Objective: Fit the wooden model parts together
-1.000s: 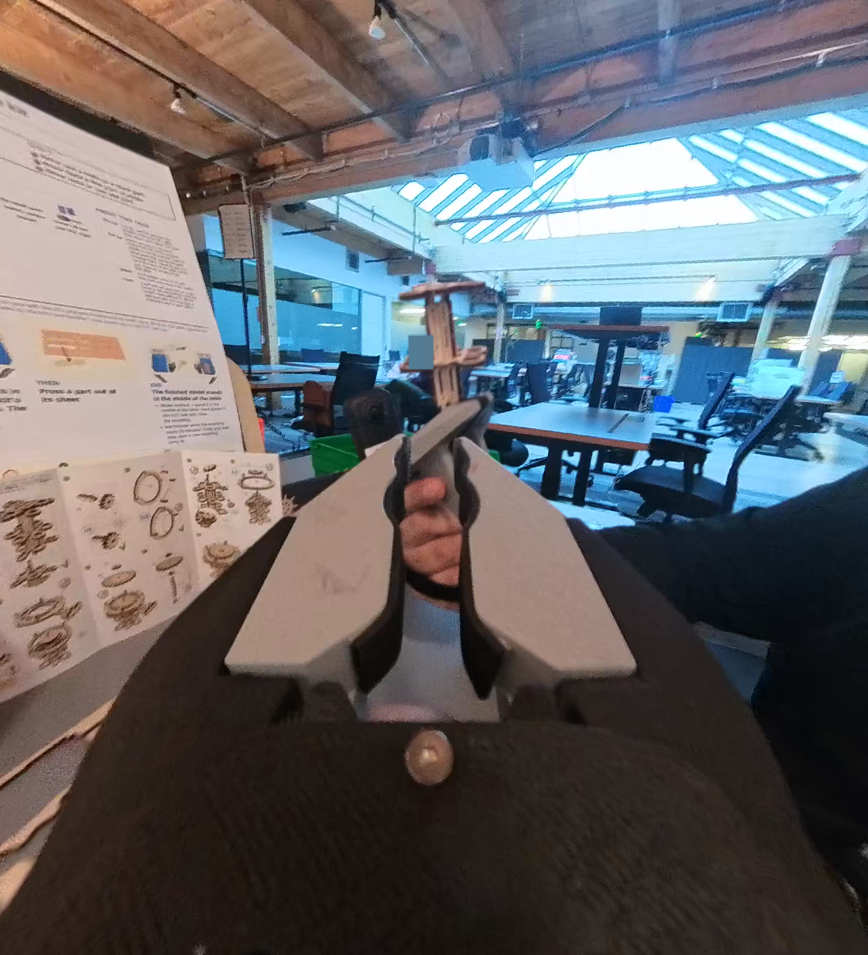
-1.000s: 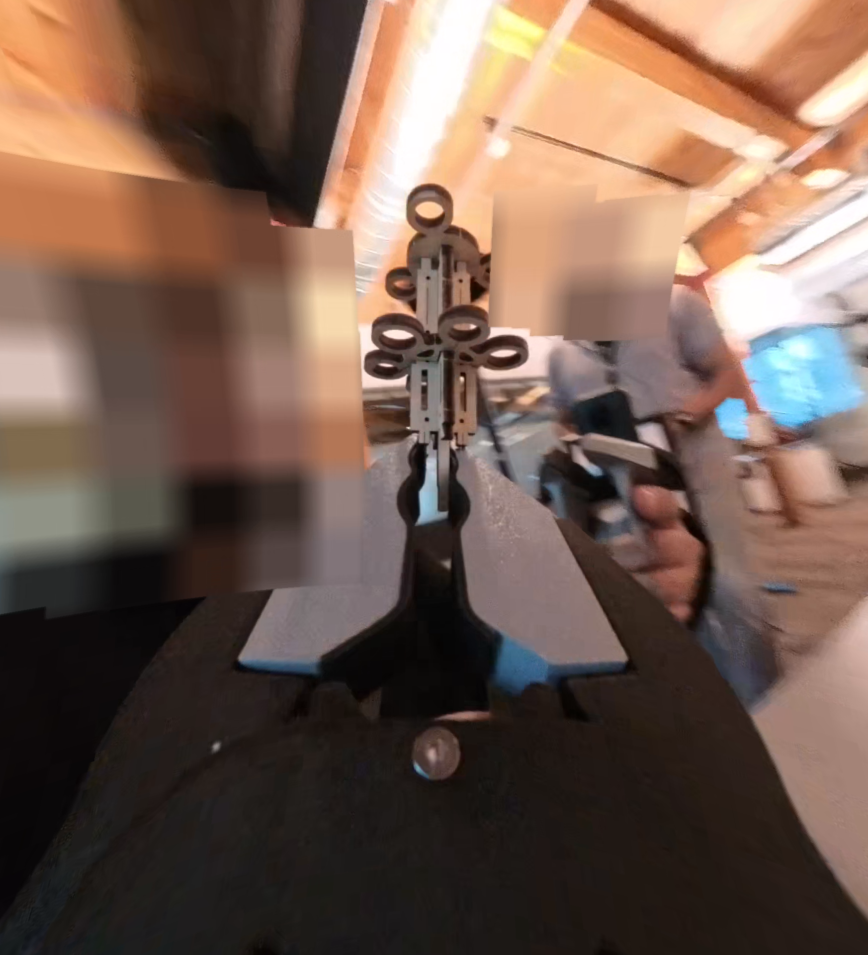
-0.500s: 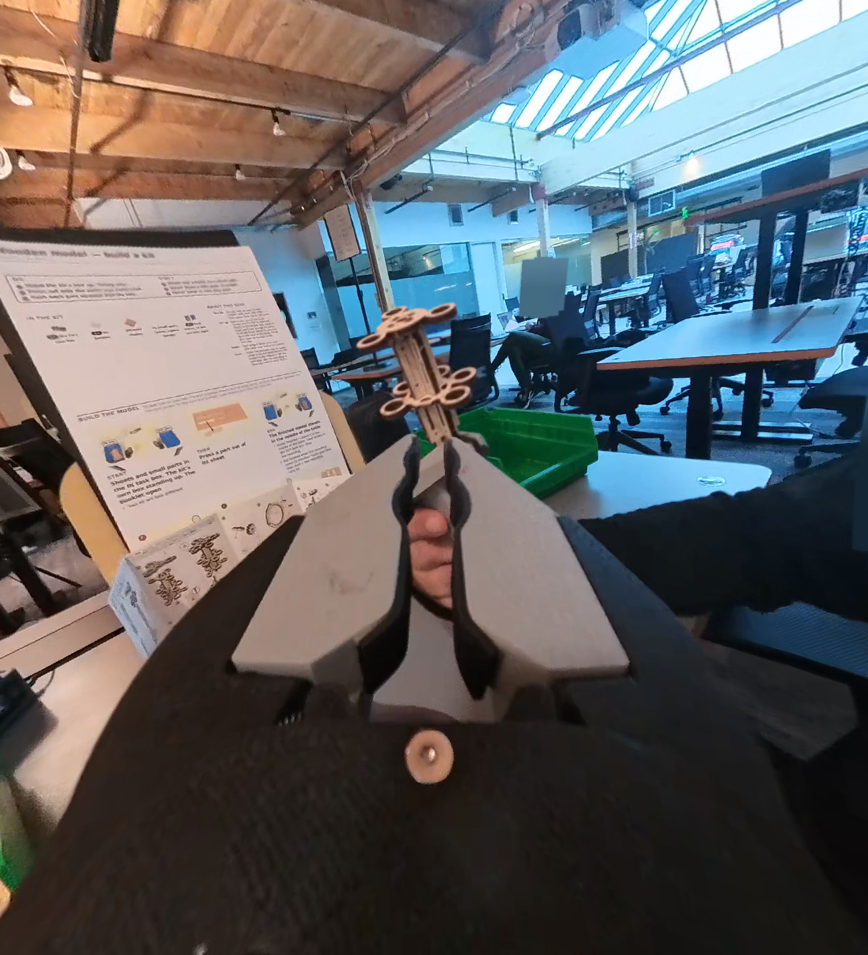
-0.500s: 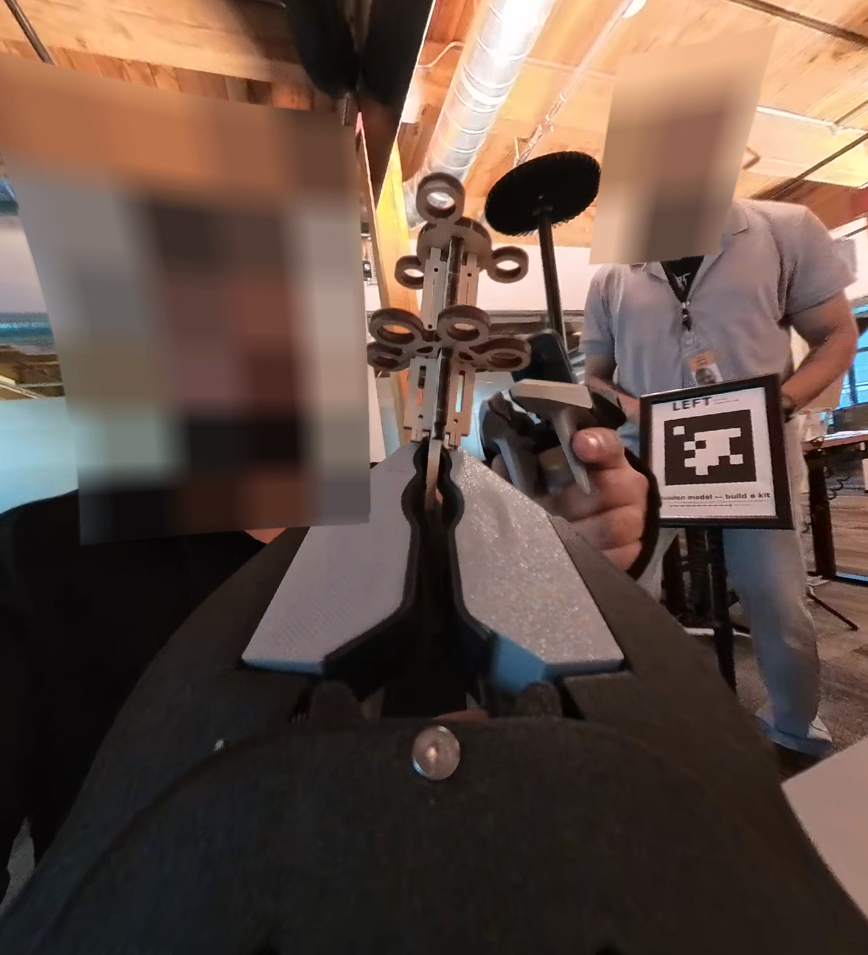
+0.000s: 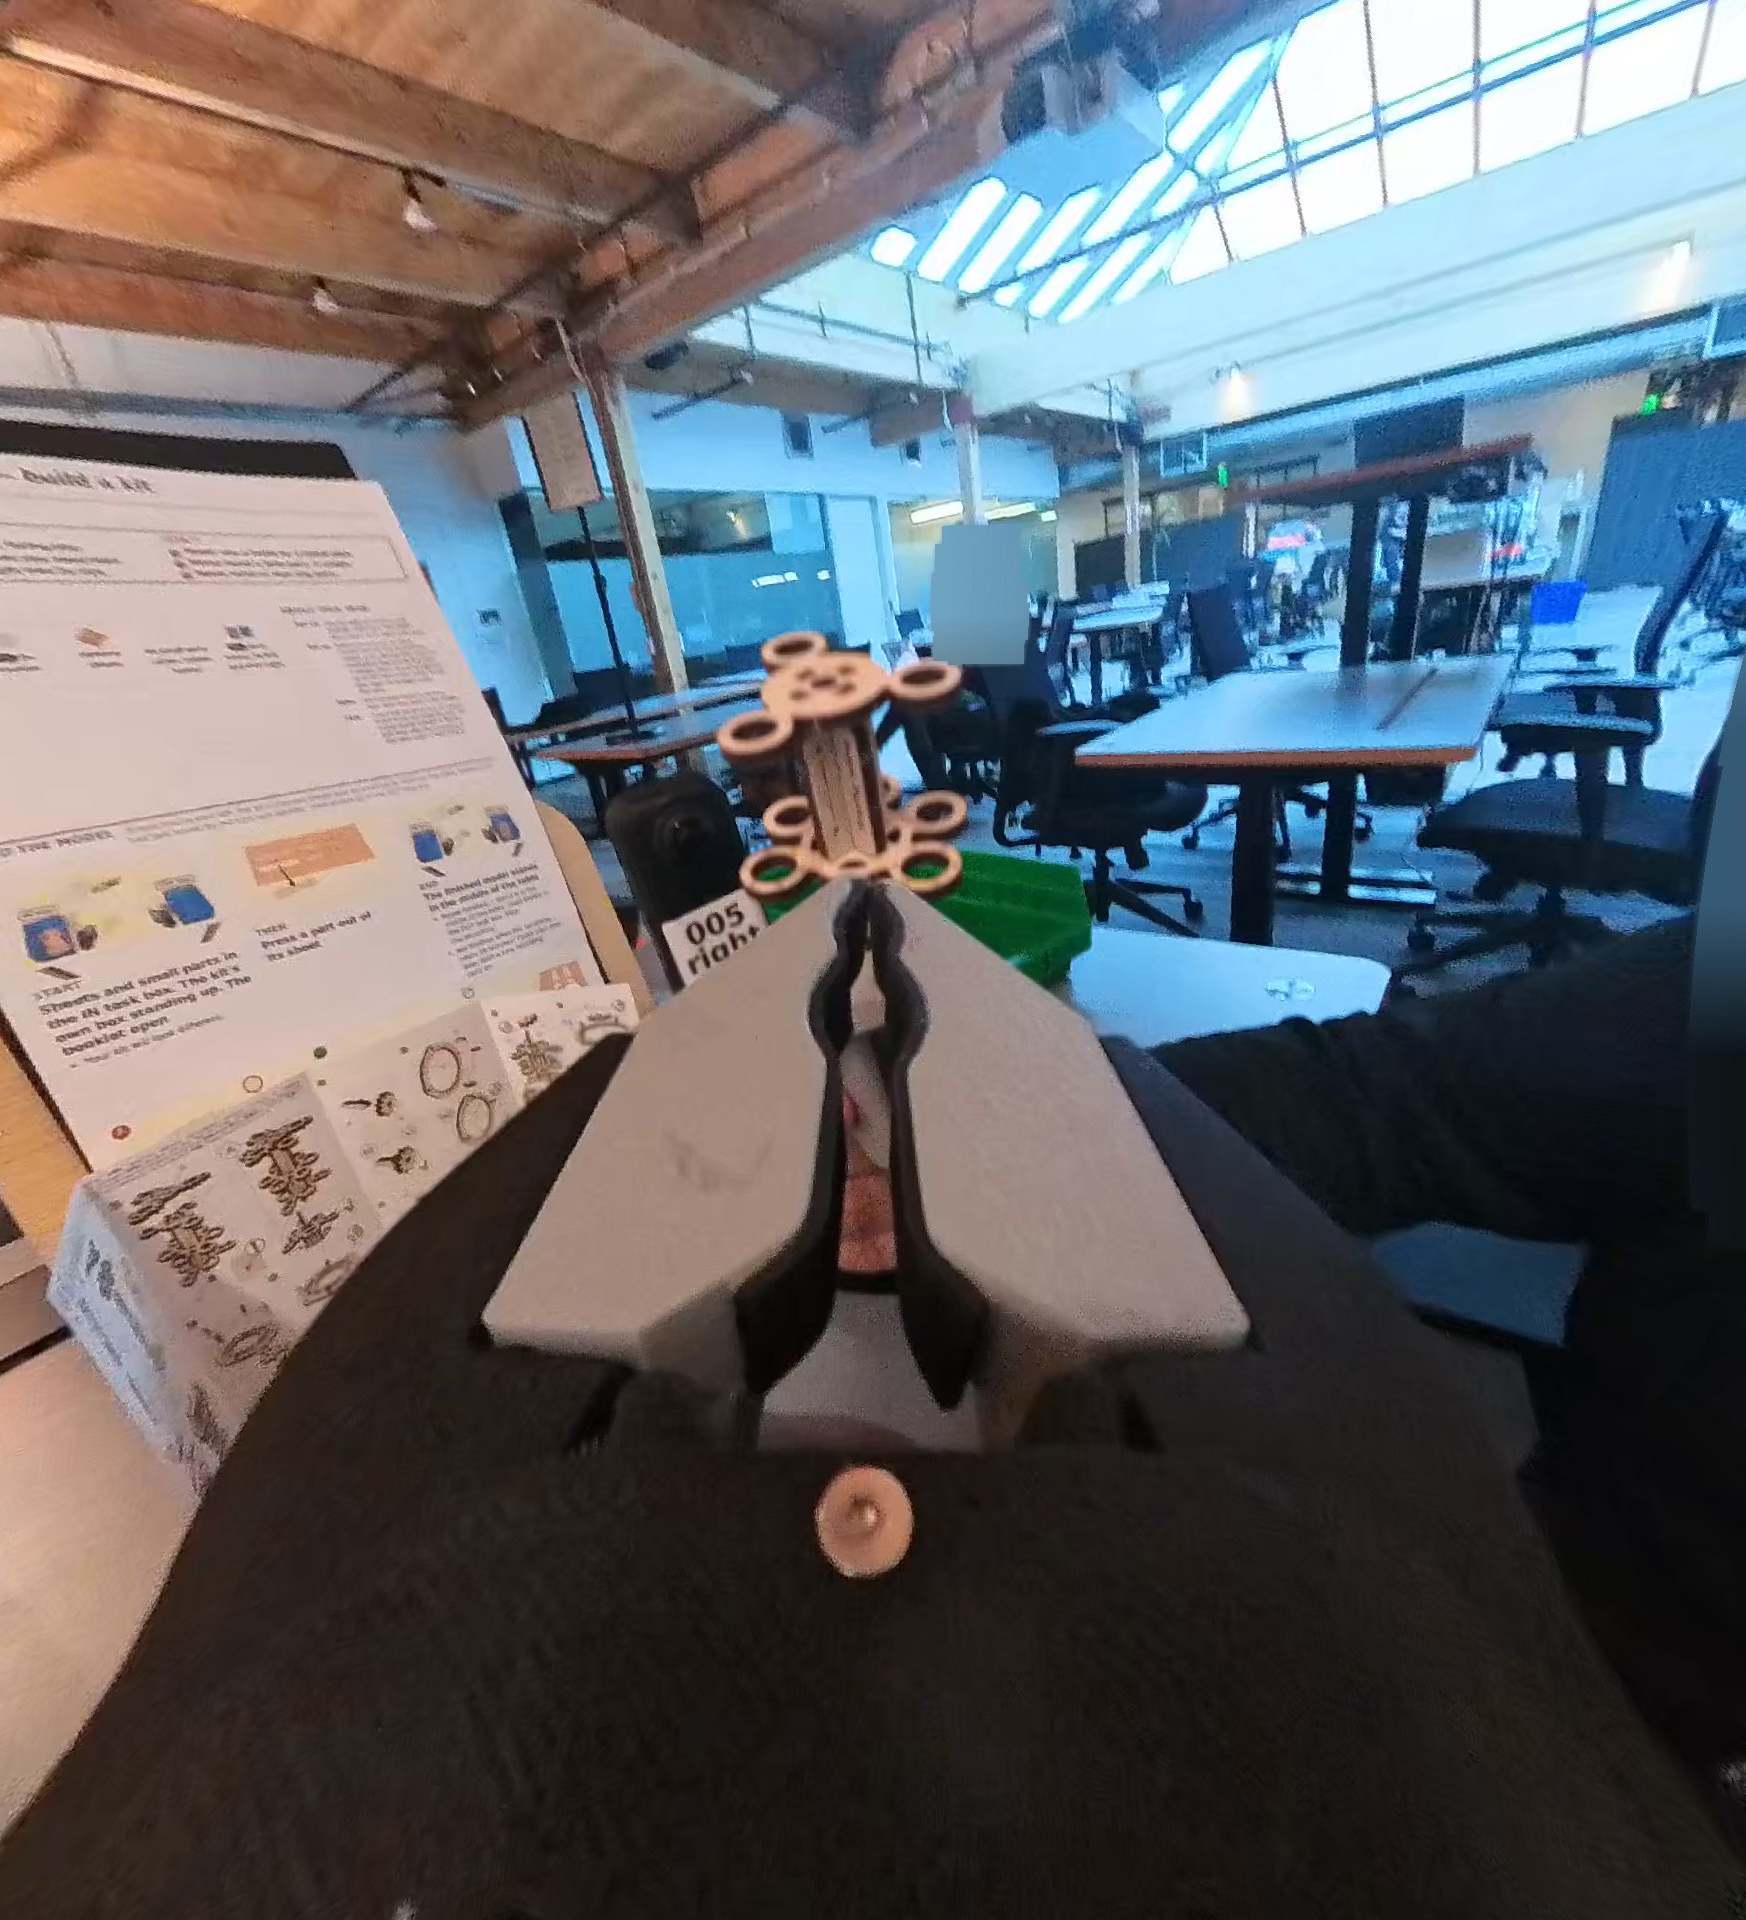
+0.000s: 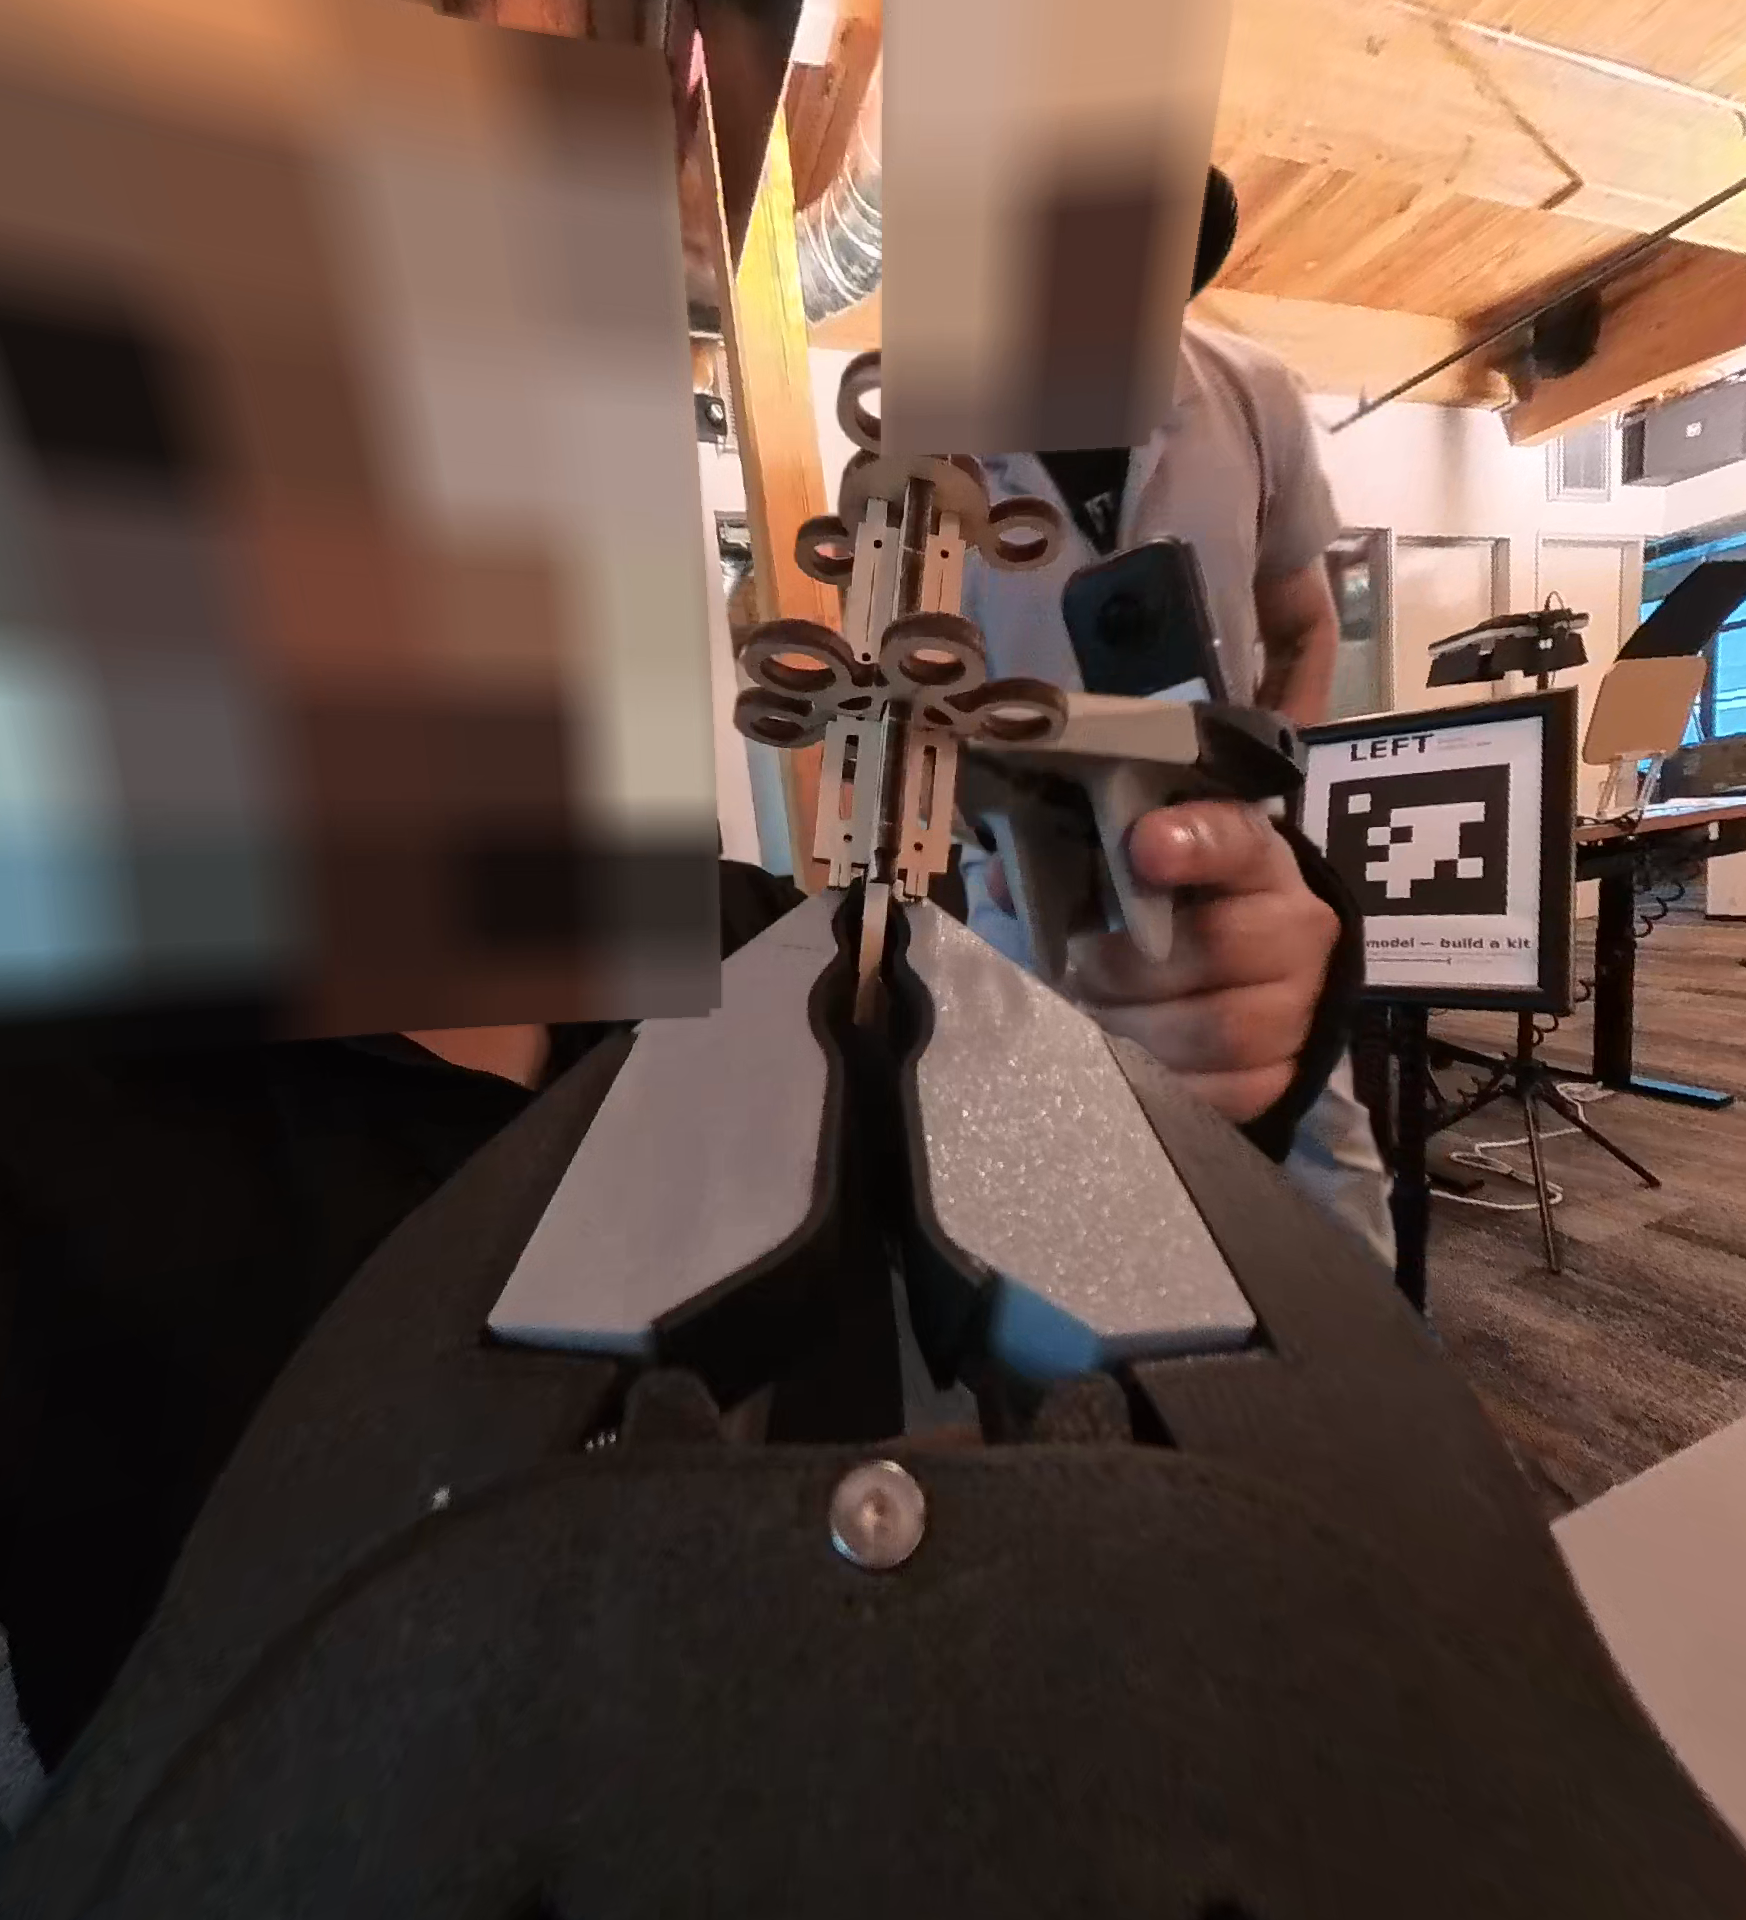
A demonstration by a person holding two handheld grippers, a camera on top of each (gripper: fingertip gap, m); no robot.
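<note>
The wooden model (image 6: 890,665) is an upright slotted post with two tiers of rings, and it also shows in the left wrist view (image 5: 833,774). My right gripper (image 6: 874,904) is shut on the thin tab at the model's bottom end and holds it upright in the air. My left gripper (image 5: 864,899) is shut, with its tips against the lower ring tier. In the right wrist view the left gripper (image 6: 968,719) reaches in level from the right, held by a hand (image 6: 1212,935). The frames do not show a ring between its fingers.
An instruction board (image 5: 173,779) and a printed kit box (image 5: 225,1195) stand at the left. A green bin (image 5: 1014,914) sits on the white table (image 5: 1212,987) behind the model. A framed marker sign on a tripod (image 6: 1420,852) and a standing person (image 6: 1253,499) are beyond.
The left gripper has closed in on the model, and its tips now meet the lower ring tier. The right gripper keeps its hold on the bottom tab.
</note>
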